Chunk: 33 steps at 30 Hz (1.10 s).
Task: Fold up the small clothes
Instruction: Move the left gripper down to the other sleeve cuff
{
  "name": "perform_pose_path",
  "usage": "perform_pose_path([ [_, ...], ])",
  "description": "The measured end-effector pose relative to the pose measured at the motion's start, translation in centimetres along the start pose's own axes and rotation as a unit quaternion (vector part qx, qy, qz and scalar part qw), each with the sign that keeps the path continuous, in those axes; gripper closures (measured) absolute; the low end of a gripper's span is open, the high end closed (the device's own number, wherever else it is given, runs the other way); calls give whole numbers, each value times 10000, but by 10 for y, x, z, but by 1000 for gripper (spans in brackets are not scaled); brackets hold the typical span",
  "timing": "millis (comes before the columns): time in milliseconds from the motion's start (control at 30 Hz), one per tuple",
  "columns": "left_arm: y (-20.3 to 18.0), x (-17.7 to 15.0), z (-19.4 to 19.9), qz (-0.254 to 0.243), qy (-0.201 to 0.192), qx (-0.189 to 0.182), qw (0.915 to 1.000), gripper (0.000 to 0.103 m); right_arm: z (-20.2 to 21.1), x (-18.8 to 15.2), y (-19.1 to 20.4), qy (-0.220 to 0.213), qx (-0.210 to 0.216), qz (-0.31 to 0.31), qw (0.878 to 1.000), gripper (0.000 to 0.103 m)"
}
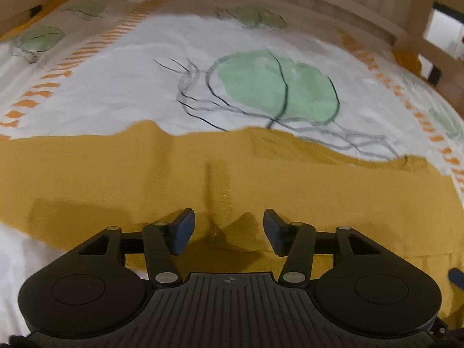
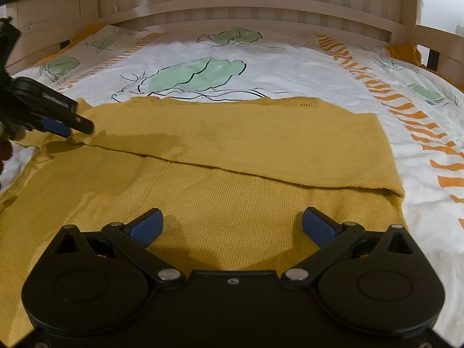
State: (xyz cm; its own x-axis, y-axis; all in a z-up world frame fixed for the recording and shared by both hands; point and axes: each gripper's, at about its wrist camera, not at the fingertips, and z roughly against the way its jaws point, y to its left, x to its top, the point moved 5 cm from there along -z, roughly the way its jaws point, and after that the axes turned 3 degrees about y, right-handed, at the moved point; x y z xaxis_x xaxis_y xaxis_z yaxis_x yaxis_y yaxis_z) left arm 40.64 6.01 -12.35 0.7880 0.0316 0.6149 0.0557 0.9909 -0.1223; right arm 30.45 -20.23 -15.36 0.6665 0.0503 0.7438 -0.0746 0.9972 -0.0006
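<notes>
Leaf-print bedsheet (image 2: 290, 66) under a half-folded mustard knit (image 2: 232, 203), left claw (image 1: 229, 232) and right claw (image 2: 232, 226) both spread wide, empty.

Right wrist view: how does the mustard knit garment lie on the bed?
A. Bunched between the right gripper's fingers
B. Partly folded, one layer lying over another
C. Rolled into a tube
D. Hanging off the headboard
B: the mustard knit garment lies flat on the bedsheet, with an upper layer whose edge runs diagonally across the lower layer.

bedsheet (image 2: 304, 66): white, green leaves, orange stripes | wooden headboard (image 2: 249, 3)
</notes>
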Motion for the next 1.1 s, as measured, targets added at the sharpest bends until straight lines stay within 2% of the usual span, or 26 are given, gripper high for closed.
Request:
perform_pose_path([
  [267,89,4,41,537,-276,467,9971,51,0,0,0,0,16,-17,10000,1],
  [433,157,1,62,1140,-367,702,9903,51,1,0,0,11,-9,0,10000,1],
  [600,212,4,77,1329,-460,1004,9850,51,8,7,9,38,-274,89,9996,1],
  [700,238,7,78,1371,-477,1162,9826,51,20,16,26,-194,-5,-60,9998,1],
  [800,260,12,76,1454,-497,1236,9804,51,18,20,52,-209,255,-74,9994,1],
  [933,287,17,76,1746,-637,1237,9748,50,5,13,83,-103,229,301,9992,1],
  [1033,307,18,72,2032,-708,1182,9694,47,-3,6,92,23,144,599,9981,1],
  [1100,319,19,70,2173,-721,1187,9662,47,-8,4,89,114,208,497,9985,1],
])
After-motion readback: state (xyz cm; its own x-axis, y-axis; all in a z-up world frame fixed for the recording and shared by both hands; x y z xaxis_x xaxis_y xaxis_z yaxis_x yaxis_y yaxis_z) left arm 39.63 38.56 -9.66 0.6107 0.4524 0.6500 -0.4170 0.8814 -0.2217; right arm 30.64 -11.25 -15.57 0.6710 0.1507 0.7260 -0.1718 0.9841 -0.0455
